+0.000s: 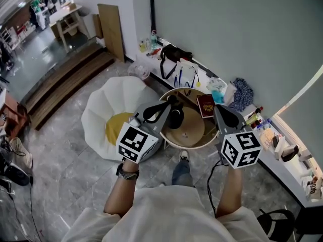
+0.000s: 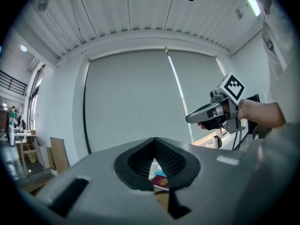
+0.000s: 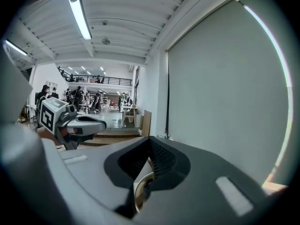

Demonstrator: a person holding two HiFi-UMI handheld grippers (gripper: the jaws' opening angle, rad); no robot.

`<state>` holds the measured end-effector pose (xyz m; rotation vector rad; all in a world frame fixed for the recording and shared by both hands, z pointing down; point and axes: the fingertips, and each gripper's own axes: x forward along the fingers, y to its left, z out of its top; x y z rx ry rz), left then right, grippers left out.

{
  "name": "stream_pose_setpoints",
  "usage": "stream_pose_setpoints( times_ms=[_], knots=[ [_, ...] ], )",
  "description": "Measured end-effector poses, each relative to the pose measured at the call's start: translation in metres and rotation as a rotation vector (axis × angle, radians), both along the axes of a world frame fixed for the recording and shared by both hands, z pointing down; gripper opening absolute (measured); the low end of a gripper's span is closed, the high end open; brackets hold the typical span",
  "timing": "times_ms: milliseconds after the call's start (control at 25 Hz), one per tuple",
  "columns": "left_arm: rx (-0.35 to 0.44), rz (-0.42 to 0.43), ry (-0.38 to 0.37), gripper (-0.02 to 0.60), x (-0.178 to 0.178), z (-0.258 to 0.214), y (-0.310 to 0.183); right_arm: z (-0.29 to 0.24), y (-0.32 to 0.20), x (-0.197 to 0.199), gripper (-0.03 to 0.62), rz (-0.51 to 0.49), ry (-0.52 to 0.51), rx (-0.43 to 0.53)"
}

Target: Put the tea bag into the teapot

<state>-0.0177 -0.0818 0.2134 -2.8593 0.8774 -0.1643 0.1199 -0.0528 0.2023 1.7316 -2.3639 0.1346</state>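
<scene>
Jaws closed: left gripper (image 1: 171,100), right gripper (image 1: 217,108), above table (image 1: 195,128).

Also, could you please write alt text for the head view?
Seen from above, a person holds the left gripper and right gripper, both shut and empty, over a round wooden table bearing a dark pot and a maroon booklet. A white petal-shaped chair stands left.

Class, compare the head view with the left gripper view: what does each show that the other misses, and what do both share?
Only the head view shows the white petal-shaped seat with its yellow cushion and the dark teapot on the round table. Only the left gripper view shows the ribbed ceiling and the jaws of the left hand-held gripper, together and empty. Both show the red booklet and the right hand-held gripper.
</scene>
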Motion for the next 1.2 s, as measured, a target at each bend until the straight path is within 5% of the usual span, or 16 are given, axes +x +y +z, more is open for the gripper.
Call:
stream_pose_setpoints(
  times_ms=[1200],
  knots=[
    [0.051,0.031,-0.009,0.005,0.000,-0.023,0.017,-0.016,0.018,-0.006,0.005,0.013,0.001,0.034]
  ],
)
